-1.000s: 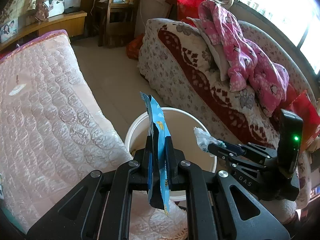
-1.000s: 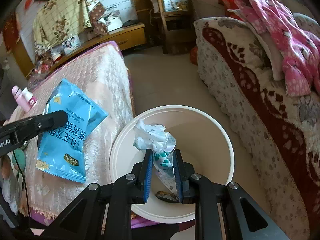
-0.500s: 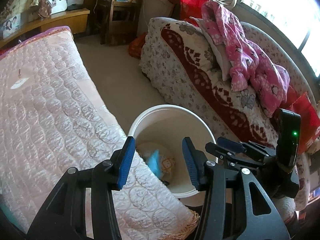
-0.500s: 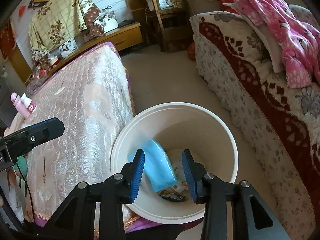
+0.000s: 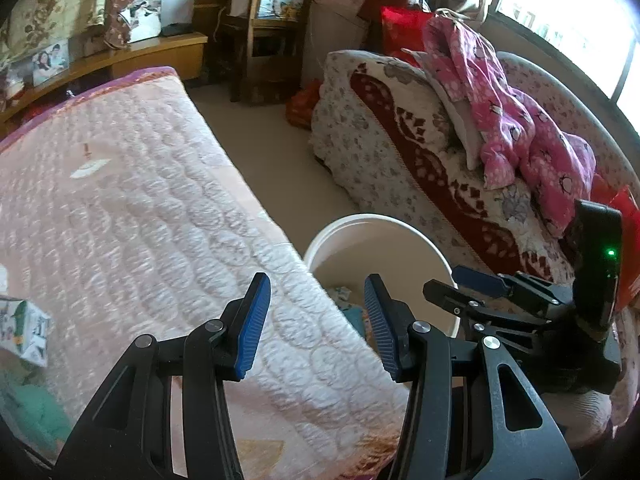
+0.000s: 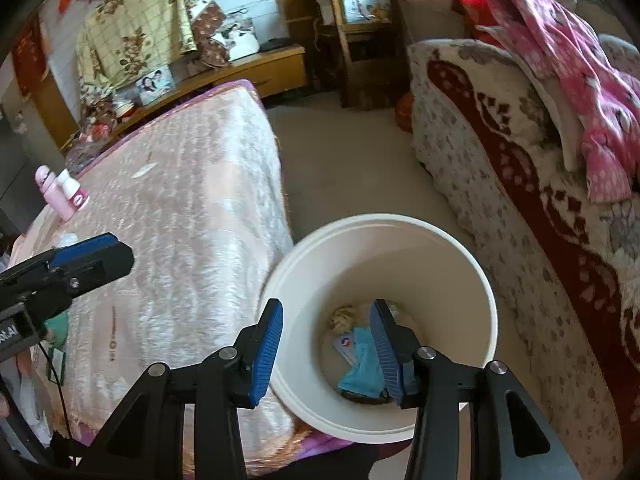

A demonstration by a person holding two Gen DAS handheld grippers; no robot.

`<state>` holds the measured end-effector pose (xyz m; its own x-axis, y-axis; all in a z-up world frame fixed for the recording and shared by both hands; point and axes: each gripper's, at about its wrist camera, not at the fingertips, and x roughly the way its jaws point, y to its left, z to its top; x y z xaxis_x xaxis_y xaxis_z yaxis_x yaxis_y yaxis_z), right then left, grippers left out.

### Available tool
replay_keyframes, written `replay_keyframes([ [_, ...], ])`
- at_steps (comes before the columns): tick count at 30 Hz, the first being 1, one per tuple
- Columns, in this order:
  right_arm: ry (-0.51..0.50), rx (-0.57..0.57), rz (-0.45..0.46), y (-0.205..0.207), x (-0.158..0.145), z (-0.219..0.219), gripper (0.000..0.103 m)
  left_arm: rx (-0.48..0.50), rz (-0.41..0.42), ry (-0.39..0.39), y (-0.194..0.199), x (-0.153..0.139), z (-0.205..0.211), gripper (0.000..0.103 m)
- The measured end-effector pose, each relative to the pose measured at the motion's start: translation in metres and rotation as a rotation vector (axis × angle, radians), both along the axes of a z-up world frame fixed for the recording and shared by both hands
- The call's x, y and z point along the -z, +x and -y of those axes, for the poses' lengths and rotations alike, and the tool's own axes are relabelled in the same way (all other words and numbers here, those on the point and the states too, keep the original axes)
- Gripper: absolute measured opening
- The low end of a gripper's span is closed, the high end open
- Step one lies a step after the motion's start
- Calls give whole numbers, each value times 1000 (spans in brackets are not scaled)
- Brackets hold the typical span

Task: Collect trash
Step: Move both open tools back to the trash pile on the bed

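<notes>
A cream bucket (image 6: 486, 292) stands on the floor between the quilted bed and the sofa; it also shows in the left wrist view (image 5: 400, 224). At its bottom lie a blue snack bag (image 6: 362, 372) and crumpled paper (image 6: 345, 315). My right gripper (image 6: 326, 350) is open and empty above the bucket. My left gripper (image 5: 316, 320) is open and empty over the bed's edge, beside the bucket. The right gripper (image 5: 476, 286) shows to its right.
The pink quilted bed (image 5: 132, 216) fills the left. A small carton (image 5: 24, 330) lies at its left edge. A pink bottle (image 6: 60, 194) lies on the bed's far side. The sofa (image 6: 520, 184) with pink clothes is at right.
Both grippers opened and dropped their trash into the bucket: the blue bag from the left, the crumpled wrapper from the right. The left gripper then moved left over the bed.
</notes>
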<state>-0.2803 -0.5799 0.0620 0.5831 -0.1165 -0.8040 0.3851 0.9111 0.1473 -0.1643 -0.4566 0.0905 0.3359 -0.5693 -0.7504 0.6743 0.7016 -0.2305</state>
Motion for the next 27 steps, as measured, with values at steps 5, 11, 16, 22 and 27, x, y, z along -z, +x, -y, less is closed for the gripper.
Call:
replay_keyframes([
  [5, -15, -44, 12, 10, -11, -23, 44, -40, 21, 2, 0, -7, -27, 47],
  [11, -24, -100, 16, 25, -17, -52, 44, -90, 28, 6, 5, -10, -59, 47],
  [16, -22, -149, 22, 37, -22, -77, 45, -139, 22, -7, 7, -19, -94, 47],
  [22, -10, -228, 21, 55, -21, -117, 59, -192, 13, -6, 11, -27, -141, 47],
  [27, -12, -325, 19, 71, -20, -159, 59, -249, 21, 27, 14, -27, -192, 47],
])
